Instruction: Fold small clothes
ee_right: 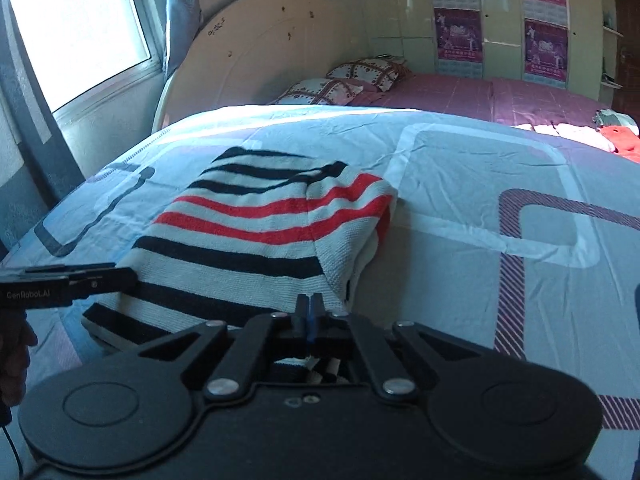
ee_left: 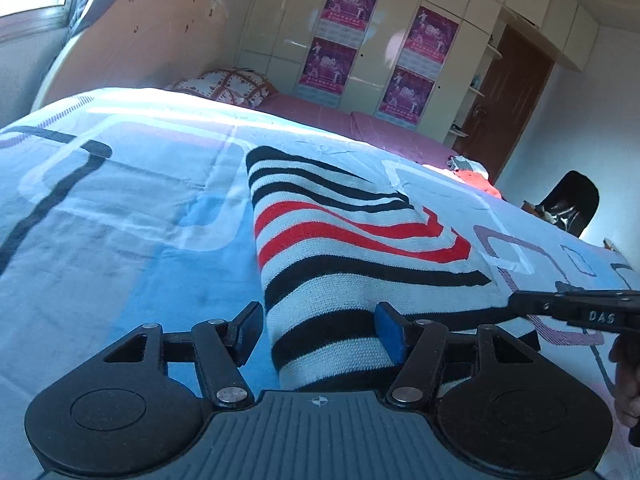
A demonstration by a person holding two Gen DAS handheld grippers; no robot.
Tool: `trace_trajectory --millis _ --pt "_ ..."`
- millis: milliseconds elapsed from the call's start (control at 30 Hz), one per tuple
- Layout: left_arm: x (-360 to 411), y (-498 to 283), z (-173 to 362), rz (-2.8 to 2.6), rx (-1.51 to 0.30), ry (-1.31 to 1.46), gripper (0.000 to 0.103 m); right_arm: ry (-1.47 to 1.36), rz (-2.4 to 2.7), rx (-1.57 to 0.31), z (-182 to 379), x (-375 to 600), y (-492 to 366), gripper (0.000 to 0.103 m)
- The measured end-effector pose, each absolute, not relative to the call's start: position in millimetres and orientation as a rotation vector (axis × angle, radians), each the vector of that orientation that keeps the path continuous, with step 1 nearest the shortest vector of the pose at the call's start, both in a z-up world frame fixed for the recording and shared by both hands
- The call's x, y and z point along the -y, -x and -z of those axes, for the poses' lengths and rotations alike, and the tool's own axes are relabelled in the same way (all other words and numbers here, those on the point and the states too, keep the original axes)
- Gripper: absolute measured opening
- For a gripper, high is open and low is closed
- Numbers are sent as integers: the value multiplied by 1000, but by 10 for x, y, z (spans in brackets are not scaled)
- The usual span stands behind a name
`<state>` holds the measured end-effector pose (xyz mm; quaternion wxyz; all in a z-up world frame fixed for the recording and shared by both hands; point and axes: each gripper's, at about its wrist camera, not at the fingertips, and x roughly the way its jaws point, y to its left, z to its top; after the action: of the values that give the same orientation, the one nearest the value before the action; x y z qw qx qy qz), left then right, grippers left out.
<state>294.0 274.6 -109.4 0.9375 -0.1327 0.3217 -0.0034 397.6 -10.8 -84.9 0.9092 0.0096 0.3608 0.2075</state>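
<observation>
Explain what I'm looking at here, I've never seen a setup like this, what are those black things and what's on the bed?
A person holds two tools, one per hand; each carries a camera looking along its fingers, giving the two pictures. The left hand-held gripper is open, straddling the near edge of a striped sweater without pinching it. The right hand-held gripper is shut at the sweater's near edge; whether it pinches fabric is unclear. The sweater lies partly folded on a blue patterned bedspread. Red clothes wait farther off.

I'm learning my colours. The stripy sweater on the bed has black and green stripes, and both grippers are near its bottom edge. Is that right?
Not quite. The stripy sweater has black and red stripes, not green; the right wrist view shows the two red bands clearly. The rest holds: it lies on the bed, with the left gripper and right gripper near its bottom edge.
</observation>
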Motion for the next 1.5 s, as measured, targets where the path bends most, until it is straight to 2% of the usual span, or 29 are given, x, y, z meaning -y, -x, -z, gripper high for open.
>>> trace_trajectory --millis 33,100,133,167,200,233,267,433,567,800,1033,1200,1500 --pt "-2747 -2839 1011 -1 -644 264 62 -29 -412 -723 779 159 -3890 22" --pt "-2737 -2604 846 -22 -623 276 74 -53 -390 -696 648 281 -3707 26" --pt "-2707 -2480 737 -39 -611 279 89 -73 -386 -693 585 352 -3608 34" --pt "-2641 -2341 601 -55 -581 270 101 -89 -393 -688 528 407 -3504 50" --pt "-2554 -2192 462 -63 -544 255 103 -100 -397 -683 464 462 -3384 60" --pt "-2470 -2067 351 -67 -523 239 103 -106 -402 -672 397 508 -3246 76" --pt "-2398 -1960 259 -71 -509 228 103 -112 -409 -654 334 549 -3105 79" --pt "-2022 -1437 49 -71 -527 211 103 -137 -399 -635 132 724 -2431 87" --pt "-1659 -947 -8 -42 -534 130 103 -55 -372 -648 103 732 -1889 92" --pt "-1310 52 -194 -69 -481 142 103 -17 -316 -607 -28 892 -969 93" --pt "-1127 710 -306 -61 -451 124 103 -15 -320 -546 -155 878 -368 93" --pt "-1046 947 -417 -60 -416 126 103 -17 -302 -503 -273 872 -242 93" --pt "-926 906 -553 -44 -368 134 103 28 -277 -443 -373 799 -174 93"
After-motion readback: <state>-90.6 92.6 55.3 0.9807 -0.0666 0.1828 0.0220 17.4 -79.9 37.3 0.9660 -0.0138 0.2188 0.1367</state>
